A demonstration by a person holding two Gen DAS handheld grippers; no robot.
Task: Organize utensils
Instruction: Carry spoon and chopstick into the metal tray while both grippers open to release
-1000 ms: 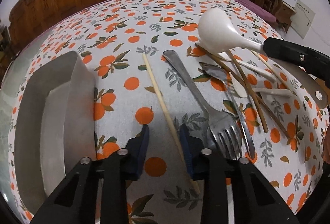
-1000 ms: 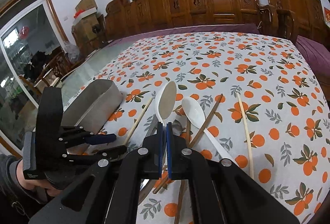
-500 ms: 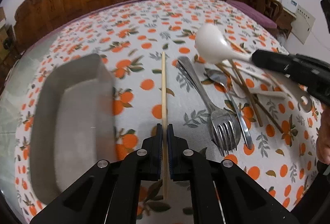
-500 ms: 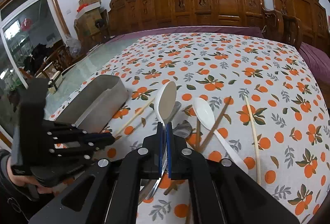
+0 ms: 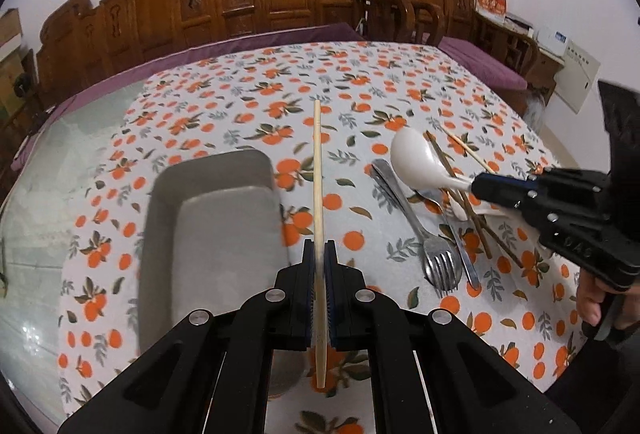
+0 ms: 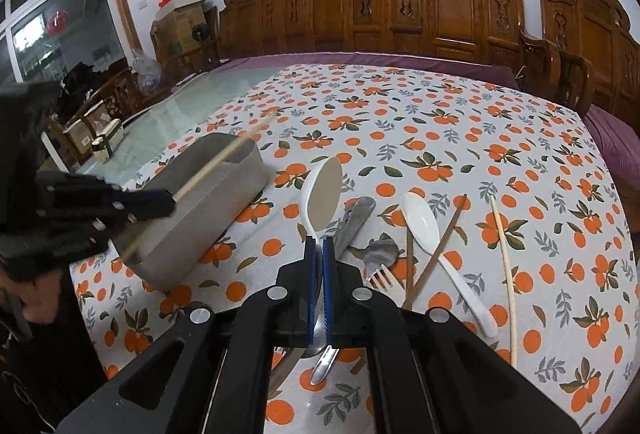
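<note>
A: Left gripper (image 5: 319,254)?
B: Clamped on pale chopstick (image 5: 317,170), lifted beside the metal tray (image 5: 160,194).
A: Right gripper (image 6: 319,250)?
B: Clamped on white spoon (image 6: 322,196), seemingly above the fork (image 6: 382,280).

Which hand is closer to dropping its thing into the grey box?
Left. Its gripper holds the pale wooden chopstick right beside the grey metal box; the right gripper holds a white plastic spoon farther away.

Two close forward-facing wrist views, angled down, sharing the metal tray (image 5: 208,234) (image 6: 208,202).
</note>
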